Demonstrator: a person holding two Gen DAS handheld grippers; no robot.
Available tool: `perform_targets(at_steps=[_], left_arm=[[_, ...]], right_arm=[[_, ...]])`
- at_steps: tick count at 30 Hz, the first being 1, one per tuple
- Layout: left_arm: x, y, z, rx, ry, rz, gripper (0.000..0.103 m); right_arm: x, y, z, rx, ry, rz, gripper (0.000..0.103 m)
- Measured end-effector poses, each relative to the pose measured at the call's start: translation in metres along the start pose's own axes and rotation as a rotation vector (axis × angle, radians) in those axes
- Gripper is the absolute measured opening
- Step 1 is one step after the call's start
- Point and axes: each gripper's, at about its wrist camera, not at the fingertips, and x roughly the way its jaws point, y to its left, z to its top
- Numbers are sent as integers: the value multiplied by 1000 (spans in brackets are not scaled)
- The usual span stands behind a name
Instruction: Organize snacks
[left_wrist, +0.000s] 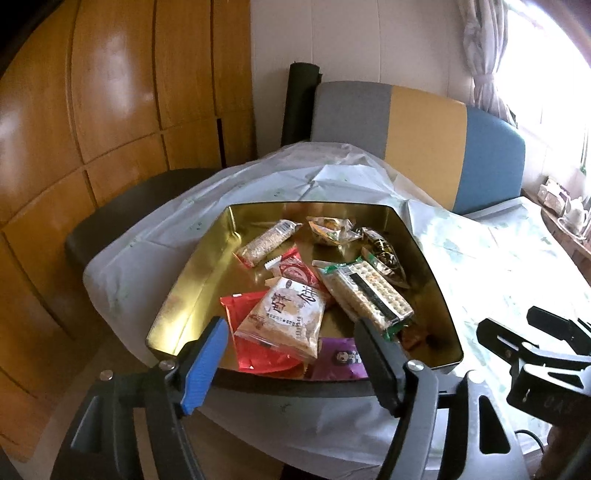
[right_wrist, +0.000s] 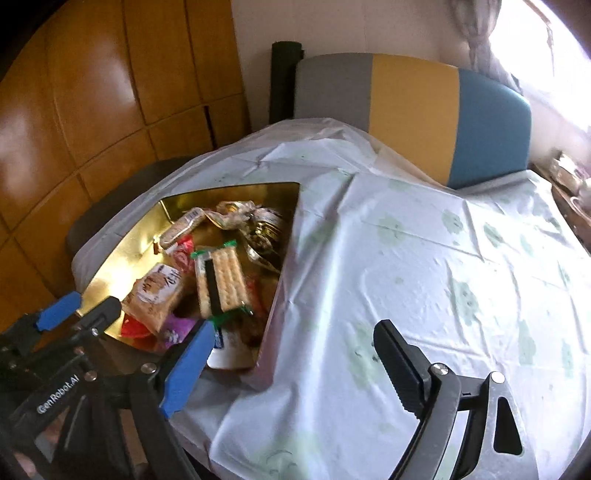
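A gold tin (left_wrist: 192, 280) on the table holds several wrapped snacks. Among them are a cracker pack with green ends (left_wrist: 369, 295), a beige pastry pack (left_wrist: 288, 314), a red packet (left_wrist: 255, 354), a purple packet (left_wrist: 340, 358) and a rice bar (left_wrist: 266, 240). My left gripper (left_wrist: 290, 325) hangs open over the tin's near edge with nothing between its fingers. My right gripper (right_wrist: 295, 326) is open and empty above the tablecloth (right_wrist: 424, 277), just right of the tin (right_wrist: 122, 258). The right wrist view also shows the cracker pack (right_wrist: 221, 280) and the left gripper (right_wrist: 98, 299).
A chair with a grey, yellow and blue back (left_wrist: 424, 129) stands behind the table. Wooden wardrobe doors (left_wrist: 92, 110) fill the left. A dark seat (left_wrist: 122, 206) sits at the table's left. A shelf with a teapot (left_wrist: 569, 214) lies far right under a bright window.
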Motion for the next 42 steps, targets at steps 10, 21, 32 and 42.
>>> perform_targets(at_steps=[10,21,32,42], left_arm=[[-12,-3,-1,4,-46,58,74],[-14,-3,-2,-16,-64,40,74],[-13,1,-2,-26,-65,64,74],[-15,2,-1,-31,-73,64,74]], right_arm=[[-9,0,-8,4,-36,-25,91],[-8,2,-9,4,-39,-22,94],[-4,6,-10,1,-33,-17,96],[-2,8,-10,-2,-34,-15,96]])
